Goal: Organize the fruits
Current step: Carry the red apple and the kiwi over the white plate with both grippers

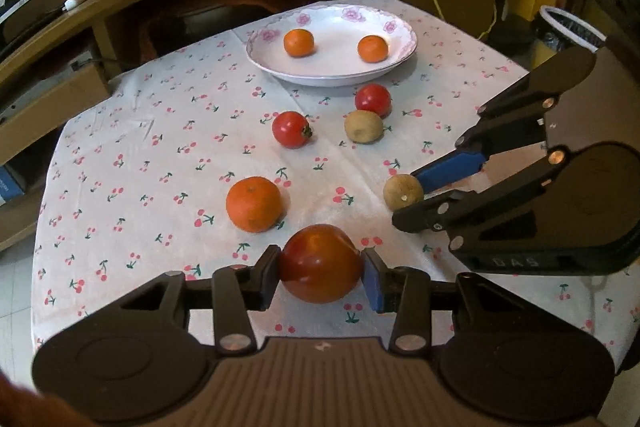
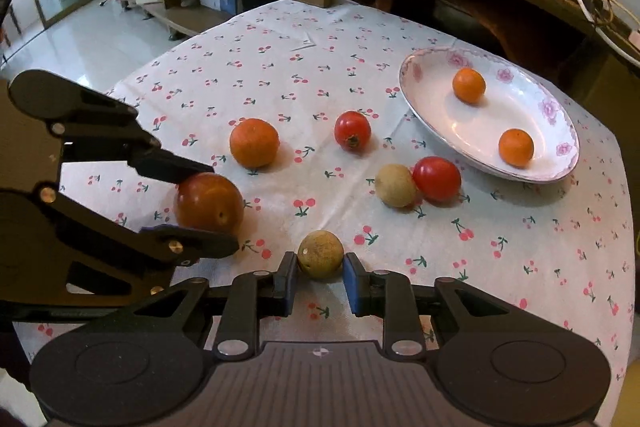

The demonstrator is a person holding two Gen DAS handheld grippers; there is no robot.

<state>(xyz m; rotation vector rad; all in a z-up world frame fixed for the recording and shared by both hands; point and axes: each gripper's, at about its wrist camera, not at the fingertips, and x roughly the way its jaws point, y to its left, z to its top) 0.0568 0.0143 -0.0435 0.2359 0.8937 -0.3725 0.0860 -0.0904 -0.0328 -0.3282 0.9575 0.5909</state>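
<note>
Tilting downward, tongs [image 1: 322, 269] clamping tomato [image 1: 320, 263]

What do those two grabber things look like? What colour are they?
Both look alike. The left gripper and the right gripper are black plastic, with round humps on each side, a ridged grey middle and shiny silver bolts. Thin black bars lead out to the fingers, which have bright blue pads. The right gripper shows small raised letters on its side. No cables or sleeves show.

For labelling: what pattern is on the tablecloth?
Red cherries on white tablecloth; clearest in right wrist view.
</note>
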